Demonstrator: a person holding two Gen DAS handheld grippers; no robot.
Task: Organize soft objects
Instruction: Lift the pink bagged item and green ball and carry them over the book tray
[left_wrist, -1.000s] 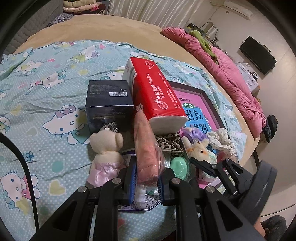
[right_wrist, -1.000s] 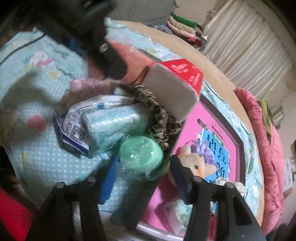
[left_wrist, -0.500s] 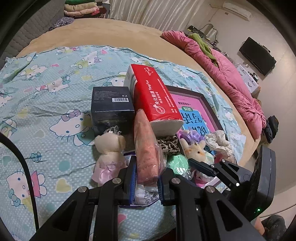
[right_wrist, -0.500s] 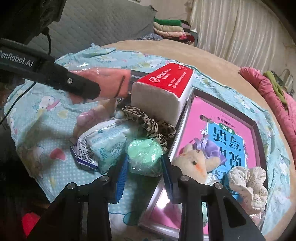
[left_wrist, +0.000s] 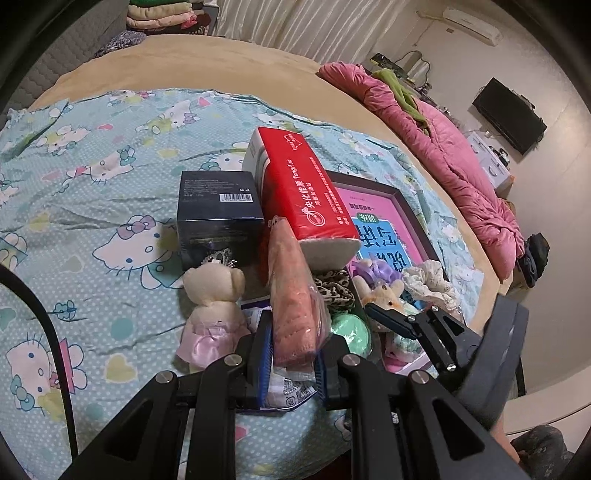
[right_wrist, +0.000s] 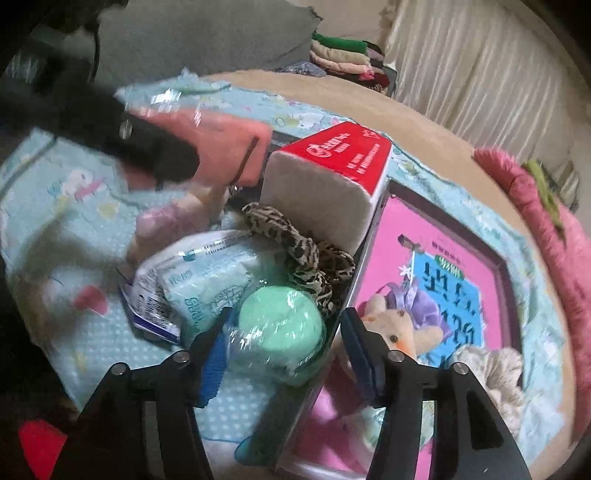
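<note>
A cartoon-print sheet (left_wrist: 92, 206) covers the bed. On it a red tissue pack (left_wrist: 303, 199) leans on a pink framed board (right_wrist: 424, 258). The left gripper (left_wrist: 291, 354) is clamped on a pink wrapped cloth (left_wrist: 295, 306), blurred in the right view. The right gripper (right_wrist: 284, 354), jaws just widening, brackets a green wrapped ball (right_wrist: 282, 328); contact is unclear.
</note>
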